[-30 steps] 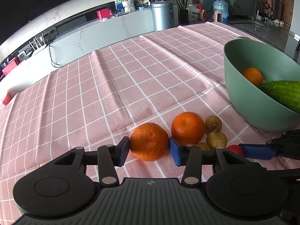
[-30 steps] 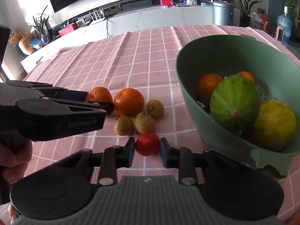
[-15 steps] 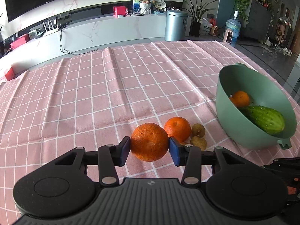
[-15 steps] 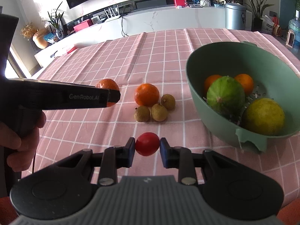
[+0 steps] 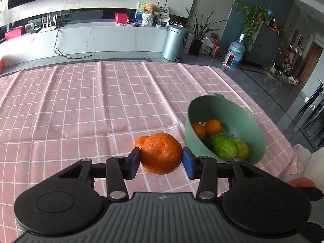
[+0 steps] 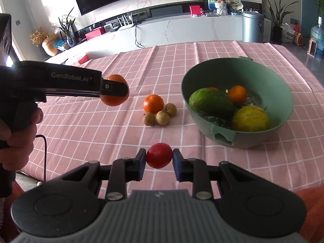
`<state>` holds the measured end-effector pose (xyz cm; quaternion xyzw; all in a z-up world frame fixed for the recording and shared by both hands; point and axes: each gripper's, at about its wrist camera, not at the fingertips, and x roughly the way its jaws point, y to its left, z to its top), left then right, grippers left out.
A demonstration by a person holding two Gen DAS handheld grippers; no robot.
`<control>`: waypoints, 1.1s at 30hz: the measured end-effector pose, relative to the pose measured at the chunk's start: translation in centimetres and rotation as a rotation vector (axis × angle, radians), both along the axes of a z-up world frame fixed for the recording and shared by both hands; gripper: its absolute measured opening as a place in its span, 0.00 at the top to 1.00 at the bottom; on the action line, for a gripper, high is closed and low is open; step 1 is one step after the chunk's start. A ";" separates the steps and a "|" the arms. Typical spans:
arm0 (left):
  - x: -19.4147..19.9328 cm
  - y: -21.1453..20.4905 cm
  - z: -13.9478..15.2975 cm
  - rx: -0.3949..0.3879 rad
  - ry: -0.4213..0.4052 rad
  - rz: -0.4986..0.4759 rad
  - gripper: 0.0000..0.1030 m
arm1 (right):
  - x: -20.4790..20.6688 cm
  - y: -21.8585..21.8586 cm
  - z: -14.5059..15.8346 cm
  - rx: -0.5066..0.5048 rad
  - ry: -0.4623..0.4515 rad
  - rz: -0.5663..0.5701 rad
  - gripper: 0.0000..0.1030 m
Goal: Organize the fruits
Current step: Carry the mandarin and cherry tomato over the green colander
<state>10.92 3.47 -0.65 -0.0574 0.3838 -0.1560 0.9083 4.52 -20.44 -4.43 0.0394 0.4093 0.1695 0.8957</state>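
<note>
A: Item one, nearest us: the right gripper (image 6: pixel 159 156) is closed narrow on a small red fruit (image 6: pixel 159 155), one pad on each flank. We hold it clear of the pink checked tablecloth (image 6: pixel 101 133).

B: Its shape?

A: Near round; we cannot give it a long axis.

B: Item two?

A: The left gripper (image 5: pixel 161 160) is clamped at a middling width on a held mandarin (image 5: pixel 161 153), pads on its left and right sides, the fruit lifted off the cloth. Round as well, no clear pointing.

B: Next out?

A: On the cloth, a loose mandarin (image 6: pixel 153 103) with three small brown fruits (image 6: pixel 162 117) touching in a cluster just in front of it.

B: Farthest?

A: The green colander bowl (image 6: pixel 269 77) to their right. Inside we list a green cucumber-like fruit (image 6: pixel 211 102), long axis running left to right across the bowl in the right wrist view, a yellow fruit (image 6: pixel 250 118) and two mandarins (image 5: pixel 213 127).
</note>
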 end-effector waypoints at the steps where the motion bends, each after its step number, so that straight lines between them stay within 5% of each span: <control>1: -0.1 -0.4 0.4 -0.004 -0.006 -0.009 0.51 | -0.1 -0.4 0.3 -0.001 -0.006 -0.008 0.76; 14: 2.3 -6.4 3.5 0.053 -0.030 -0.145 0.51 | 2.2 -4.9 4.1 -0.058 -0.114 -0.074 0.76; 33: 8.2 -9.9 -0.6 0.155 0.107 -0.217 0.51 | 11.2 -5.5 1.2 -0.145 -0.047 -0.023 0.77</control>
